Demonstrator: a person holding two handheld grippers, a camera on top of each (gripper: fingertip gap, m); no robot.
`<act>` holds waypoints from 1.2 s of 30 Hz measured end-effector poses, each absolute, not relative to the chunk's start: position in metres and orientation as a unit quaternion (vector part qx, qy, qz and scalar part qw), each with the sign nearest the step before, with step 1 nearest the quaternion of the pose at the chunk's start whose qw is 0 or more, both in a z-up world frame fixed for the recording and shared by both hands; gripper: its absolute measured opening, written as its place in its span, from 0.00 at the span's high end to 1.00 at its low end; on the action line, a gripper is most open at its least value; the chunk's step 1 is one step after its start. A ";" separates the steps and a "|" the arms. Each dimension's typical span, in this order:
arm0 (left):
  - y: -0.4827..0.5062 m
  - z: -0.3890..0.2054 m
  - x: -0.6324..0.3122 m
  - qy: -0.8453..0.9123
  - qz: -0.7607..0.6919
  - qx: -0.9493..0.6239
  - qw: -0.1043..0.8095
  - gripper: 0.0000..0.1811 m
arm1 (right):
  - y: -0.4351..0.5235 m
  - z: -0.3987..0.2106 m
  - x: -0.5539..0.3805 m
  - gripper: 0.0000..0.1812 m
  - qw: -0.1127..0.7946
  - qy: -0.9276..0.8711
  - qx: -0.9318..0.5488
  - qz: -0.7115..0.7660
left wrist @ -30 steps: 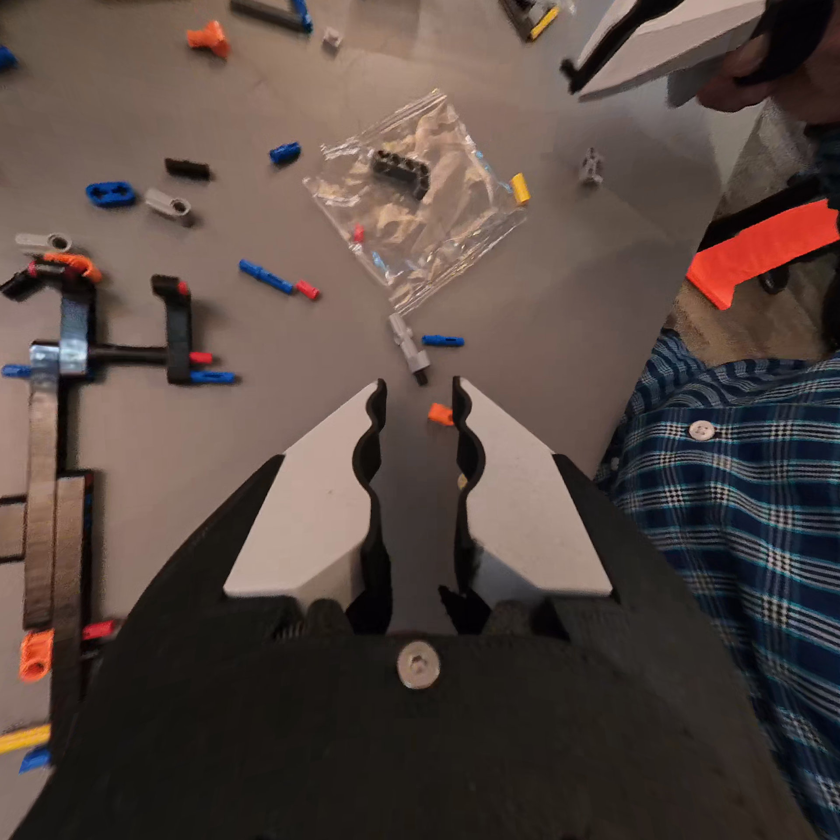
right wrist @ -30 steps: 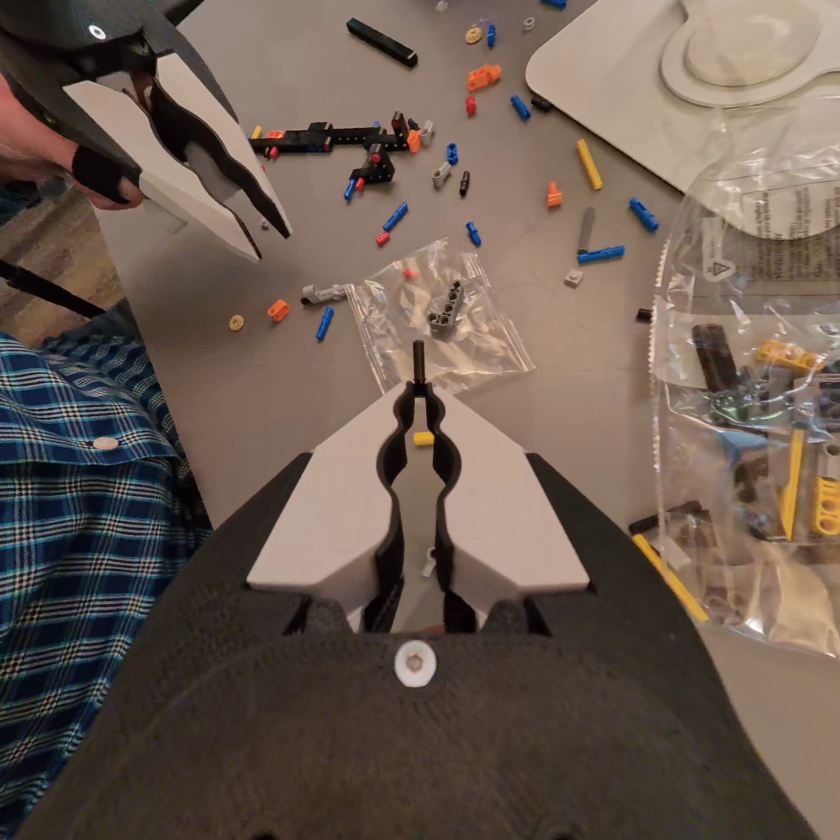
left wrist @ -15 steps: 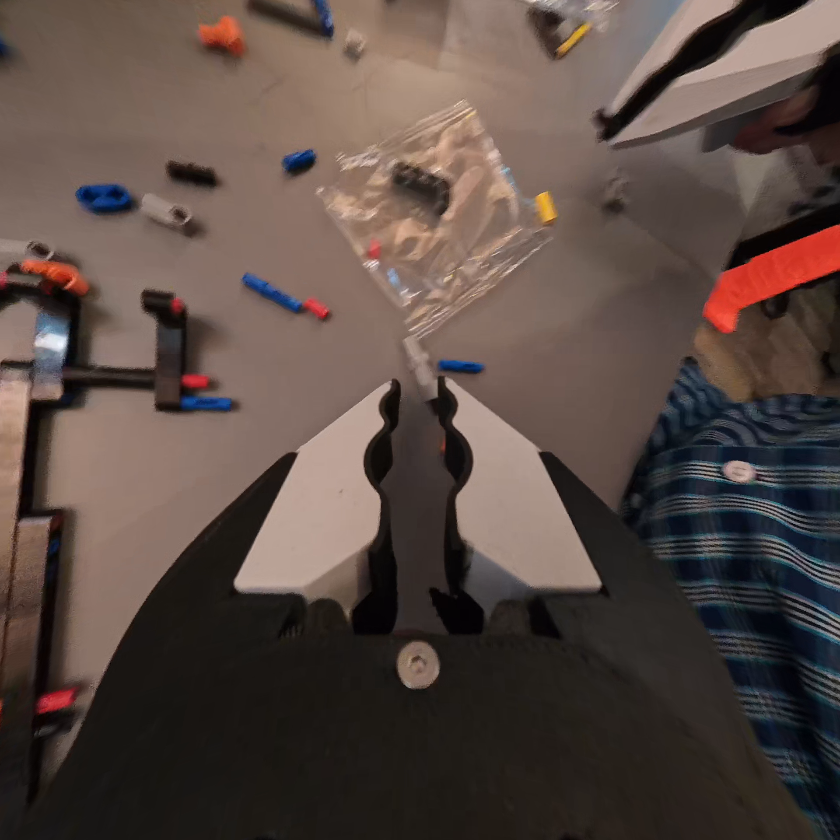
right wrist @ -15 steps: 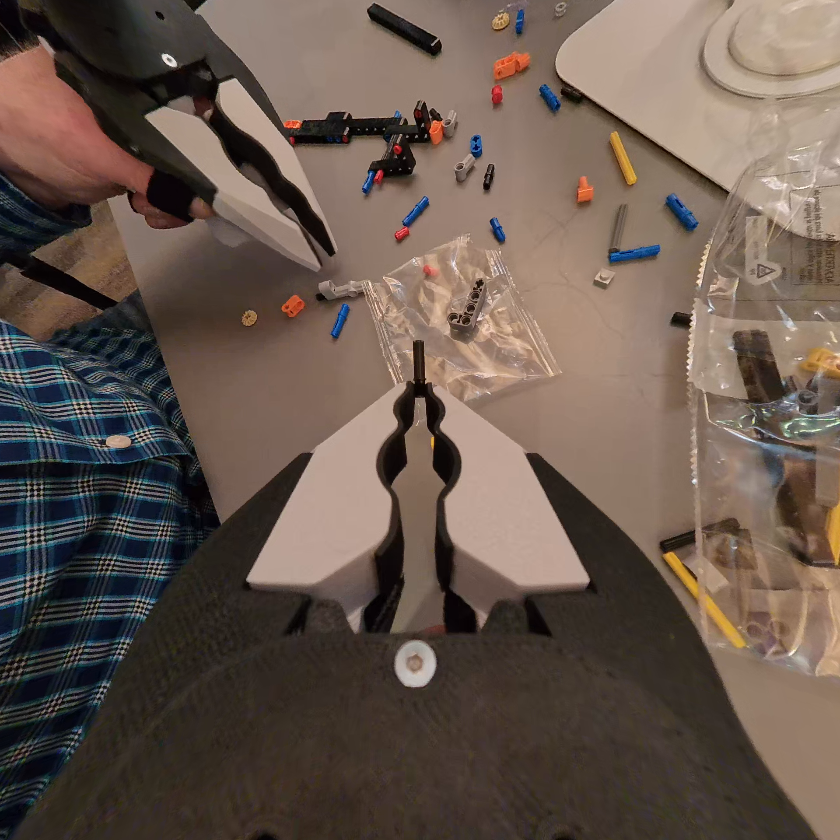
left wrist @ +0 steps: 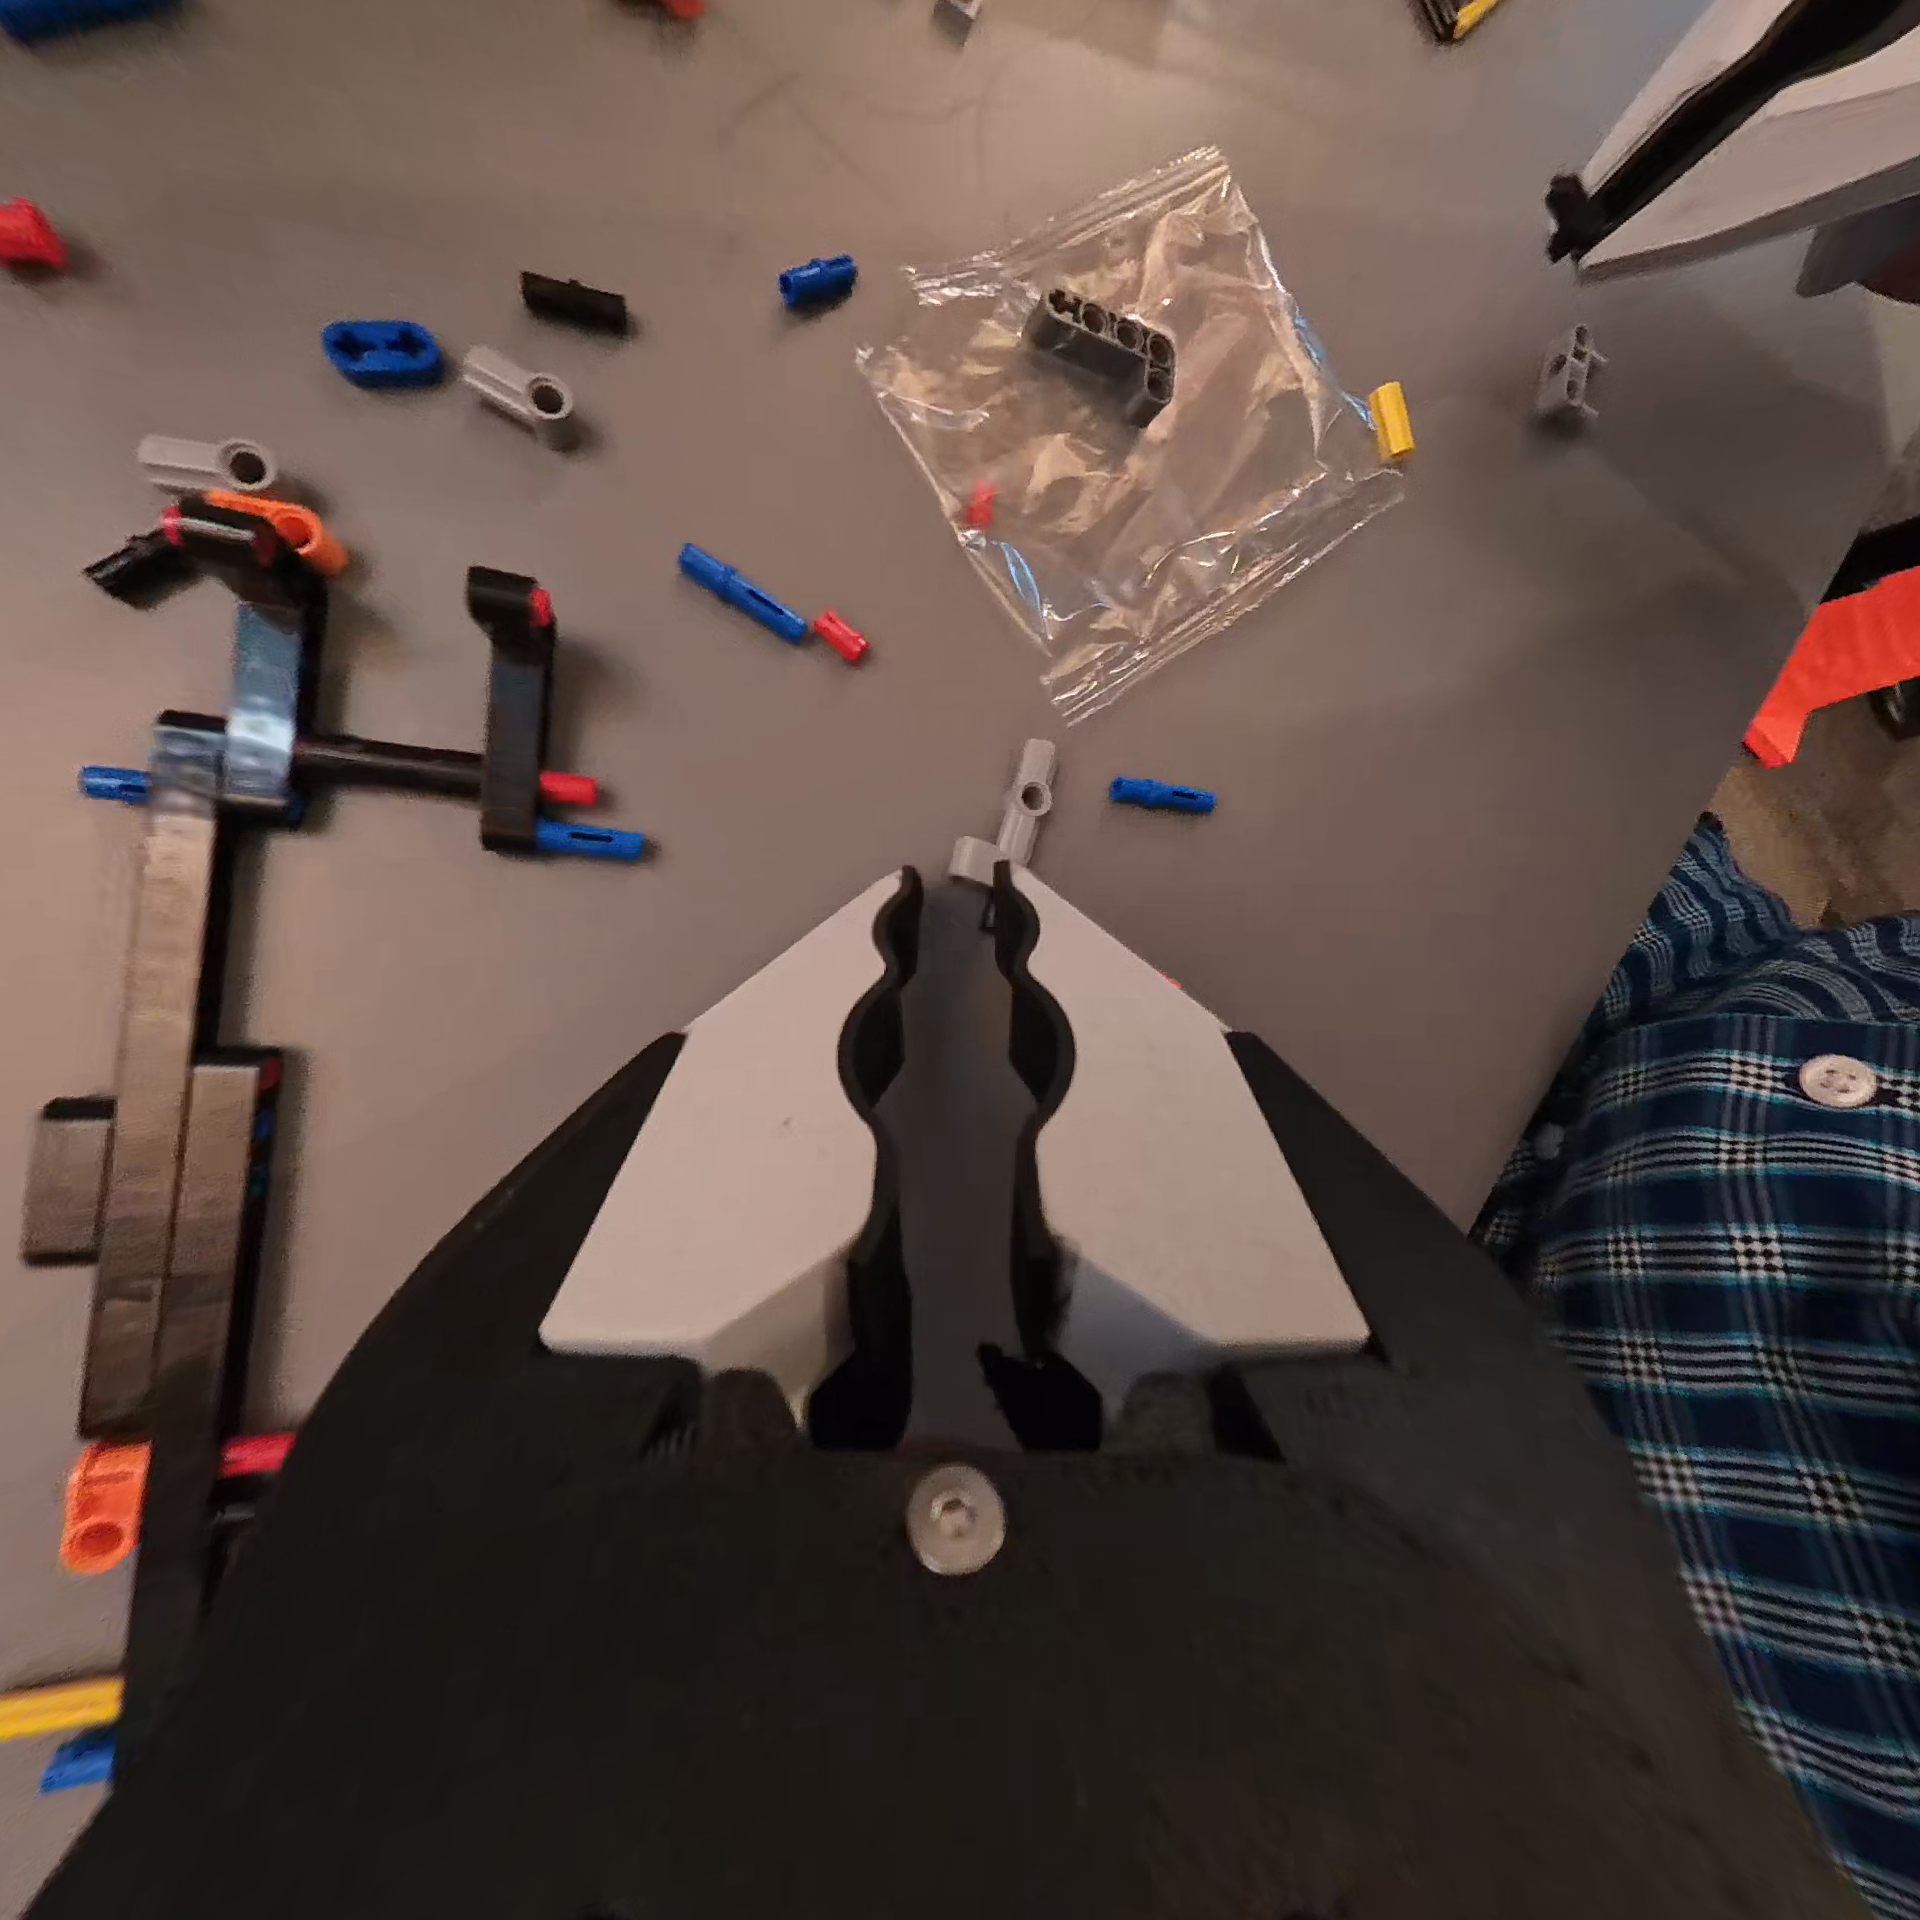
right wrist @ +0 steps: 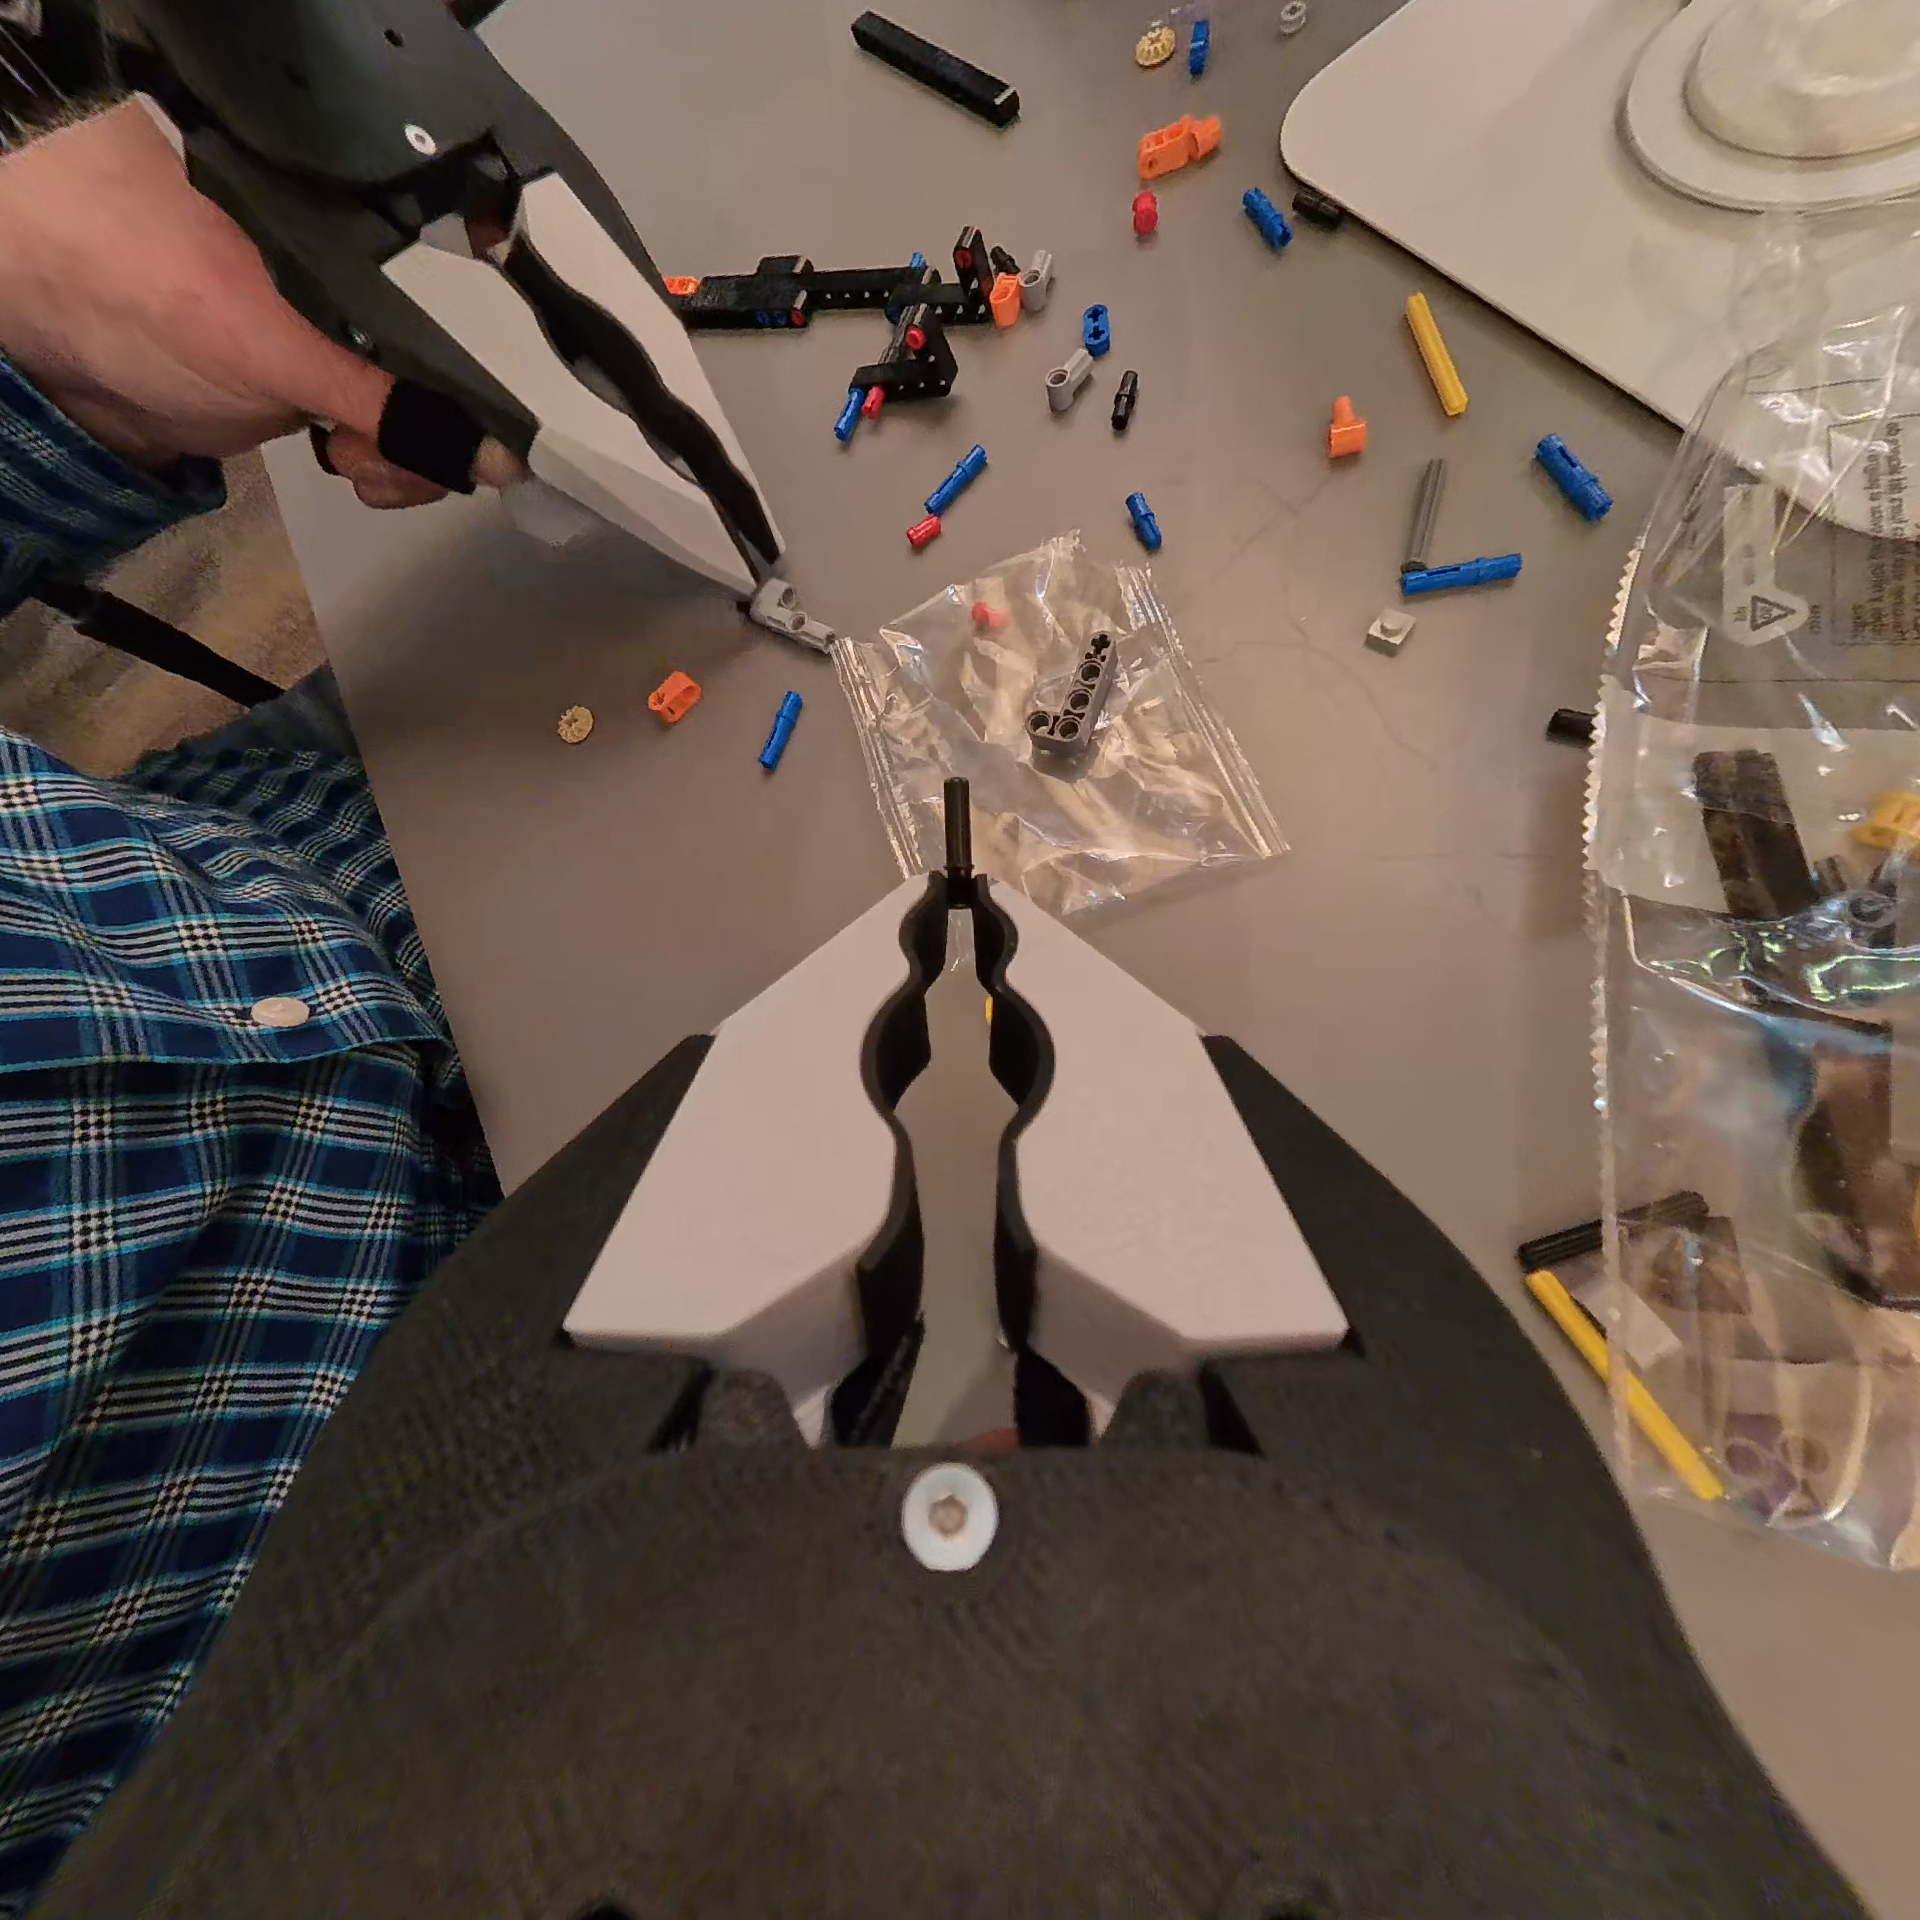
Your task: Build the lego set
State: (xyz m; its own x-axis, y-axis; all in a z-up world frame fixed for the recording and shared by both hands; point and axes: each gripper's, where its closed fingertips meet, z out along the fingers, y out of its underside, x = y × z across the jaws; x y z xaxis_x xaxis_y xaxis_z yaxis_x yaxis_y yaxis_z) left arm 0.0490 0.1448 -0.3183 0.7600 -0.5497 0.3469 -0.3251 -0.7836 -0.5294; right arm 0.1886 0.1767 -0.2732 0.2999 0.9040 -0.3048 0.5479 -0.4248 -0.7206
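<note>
My left gripper (left wrist: 953,883) is down at the grey table, its tips closed on one end of a small grey connector (left wrist: 1016,812). The right wrist view shows that same left gripper (right wrist: 764,577) and the connector (right wrist: 787,611), which touches the table beside a small clear bag (right wrist: 1049,727). My right gripper (right wrist: 957,891) is shut on a short black pin (right wrist: 956,821) that sticks out forward above the table. The partly built black assembly (left wrist: 208,821) lies at the left and shows far off in the right wrist view (right wrist: 862,296).
Loose blue, red, orange and grey pieces lie scattered on the table, among them a blue pin (left wrist: 1162,797). The small bag (left wrist: 1122,436) holds a dark grey beam. A large bag of parts (right wrist: 1766,935) and a white board (right wrist: 1455,156) are at the right. A person's plaid shirt (left wrist: 1714,1299) is at the table edge. The left gripper's tips are roughly 15 centimetres from the right gripper's.
My left gripper has moved forward and down to the grey connector and narrowed from open to closed on it. My right gripper still holds the black pin, nearly still.
</note>
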 end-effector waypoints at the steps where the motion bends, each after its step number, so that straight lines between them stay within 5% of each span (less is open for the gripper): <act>1: 0.145 -0.315 0.047 0.237 -0.253 -0.909 0.230 0.93 | 0.177 -0.273 0.189 0.99 0.251 -0.474 -0.766 0.355; 9: 0.138 -0.308 0.053 0.307 -0.223 -0.889 0.257 0.85 | 0.175 -0.273 0.187 0.99 0.250 -0.478 -0.764 0.355; 32: 0.127 -0.323 0.030 0.433 -0.113 -0.861 0.241 0.93 | 0.165 -0.278 0.180 0.99 0.237 -0.505 -0.753 0.349; 36: 0.123 -0.320 0.021 0.435 -0.122 -0.860 0.239 0.81 | 0.160 -0.279 0.176 0.99 0.230 -0.517 -0.748 0.347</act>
State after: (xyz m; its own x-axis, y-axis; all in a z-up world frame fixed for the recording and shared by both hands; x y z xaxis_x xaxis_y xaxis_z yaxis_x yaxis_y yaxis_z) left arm 0.0210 0.1225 -0.3200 0.5927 -0.8054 0.0016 -0.6891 -0.5081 -0.5166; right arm 0.1759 0.1601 -0.2788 0.2253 0.9329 -0.2811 0.6131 -0.3599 -0.7033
